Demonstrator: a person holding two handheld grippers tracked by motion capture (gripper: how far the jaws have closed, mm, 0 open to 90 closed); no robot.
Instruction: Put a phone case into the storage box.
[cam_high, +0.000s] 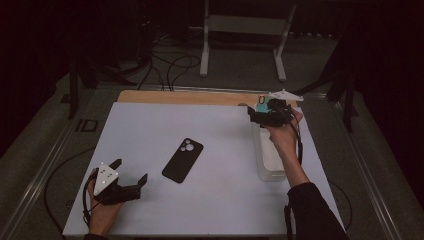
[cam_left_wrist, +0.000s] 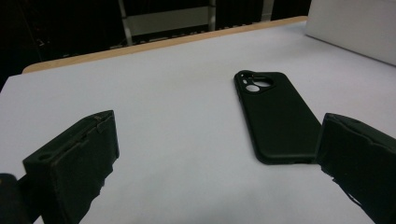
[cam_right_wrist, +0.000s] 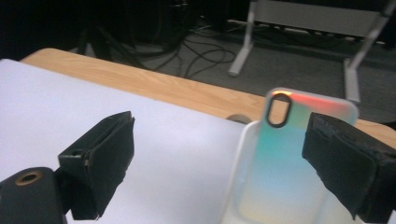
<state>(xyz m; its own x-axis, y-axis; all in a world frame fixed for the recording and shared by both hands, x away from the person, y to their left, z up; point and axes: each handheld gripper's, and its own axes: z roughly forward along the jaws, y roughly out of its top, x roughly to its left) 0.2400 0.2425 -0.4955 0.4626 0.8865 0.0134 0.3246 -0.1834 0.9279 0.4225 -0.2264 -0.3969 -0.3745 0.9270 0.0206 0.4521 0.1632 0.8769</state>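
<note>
Flanking black case (cam_left_wrist: 275, 121), jaws wide.

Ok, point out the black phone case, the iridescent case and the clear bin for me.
black phone case (cam_left_wrist: 275, 119), left gripper view, middle of its back.
iridescent case (cam_right_wrist: 280, 163), right gripper view, its back below the camera cutout.
clear bin (cam_high: 262, 167), high view, its left wall near the front corner.
</note>
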